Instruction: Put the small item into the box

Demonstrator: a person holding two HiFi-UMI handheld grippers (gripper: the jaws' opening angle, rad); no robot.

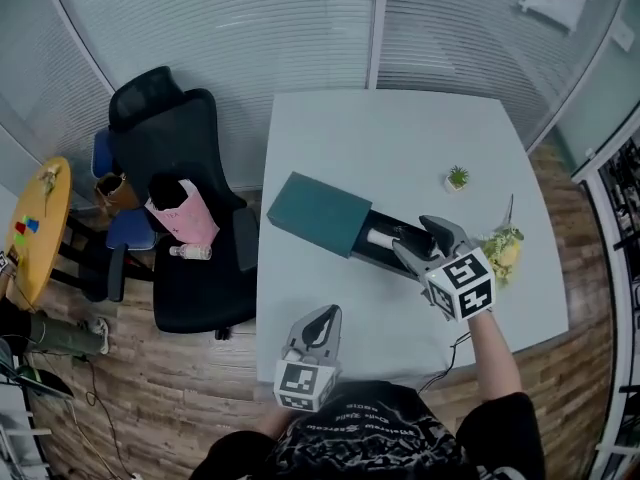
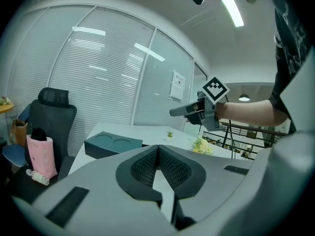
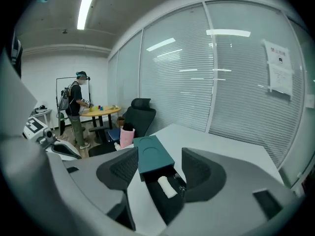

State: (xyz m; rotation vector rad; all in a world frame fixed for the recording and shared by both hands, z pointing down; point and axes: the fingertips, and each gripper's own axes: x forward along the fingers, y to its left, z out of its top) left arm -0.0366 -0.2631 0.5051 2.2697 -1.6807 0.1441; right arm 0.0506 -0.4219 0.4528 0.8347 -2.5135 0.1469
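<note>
Right hand-held gripper (image 1: pixel 409 234) jaws spread over teal box (image 1: pixel 318 213), white roll (image 1: pixel 379 236) inside, left hand-held gripper (image 1: pixel 325 318) closed, empty.

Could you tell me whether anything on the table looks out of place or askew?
The teal box sits askew on the table, and its drawer stands pulled out with a white roll lying in it. A bunch of flowers lies flat near the right edge. Nothing looks spilled or damaged.

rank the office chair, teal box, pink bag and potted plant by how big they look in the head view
1. office chair
2. teal box, drawer out
3. pink bag, a little smaller
4. potted plant, smallest by far
</note>
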